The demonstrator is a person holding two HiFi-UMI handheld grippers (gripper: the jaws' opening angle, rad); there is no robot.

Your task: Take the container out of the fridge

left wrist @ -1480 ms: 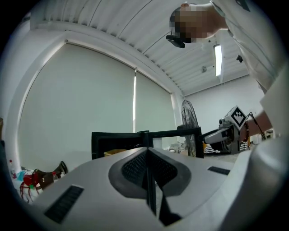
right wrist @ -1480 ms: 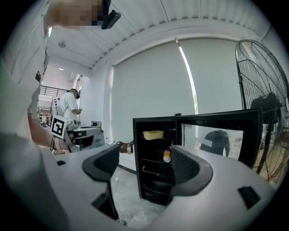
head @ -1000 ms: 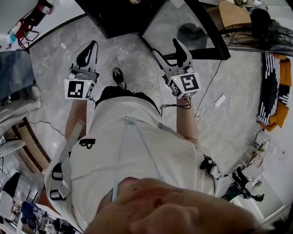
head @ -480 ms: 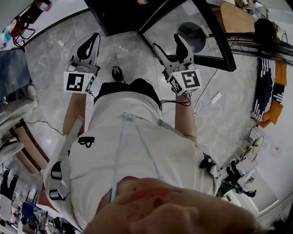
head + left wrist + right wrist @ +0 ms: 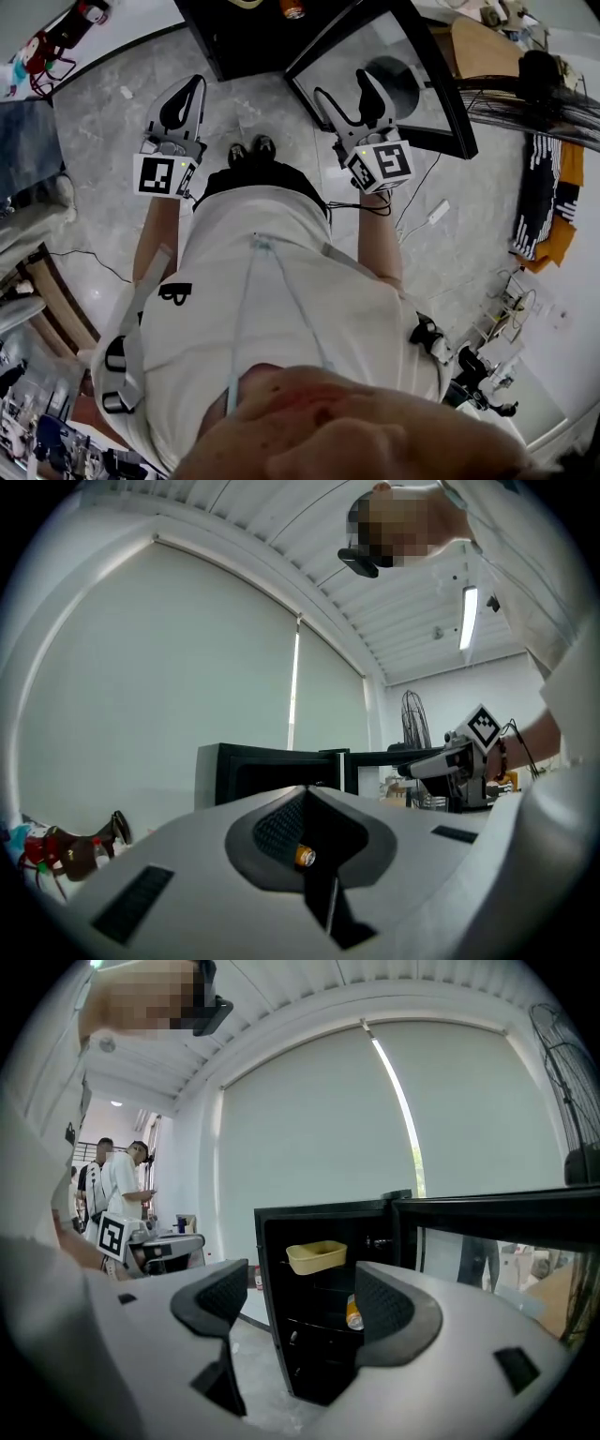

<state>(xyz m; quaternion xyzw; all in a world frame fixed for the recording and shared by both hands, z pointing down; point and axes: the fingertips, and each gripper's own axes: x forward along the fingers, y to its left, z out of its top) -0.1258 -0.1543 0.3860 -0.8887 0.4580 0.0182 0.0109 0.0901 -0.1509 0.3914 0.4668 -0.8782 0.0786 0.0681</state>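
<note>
A pale yellow container sits on the top shelf of the open black fridge, with an orange can on the shelf below. From the head view only the fridge's front edge and its glass door, swung out to the right, show. My right gripper is open and empty, well short of the fridge and pointed at it. My left gripper is shut on nothing, its pads meeting at the tip. Both grippers, left and right, are held out at waist height.
A standing fan and a wooden tabletop are right of the door. A white power strip with cables lies on the grey floor at right. Two people stand far off to the left. Toys lie at upper left.
The fridge and its door have come further into the head view as the person steps closer. Both feet now stand together. Neither gripper's jaws have changed.
</note>
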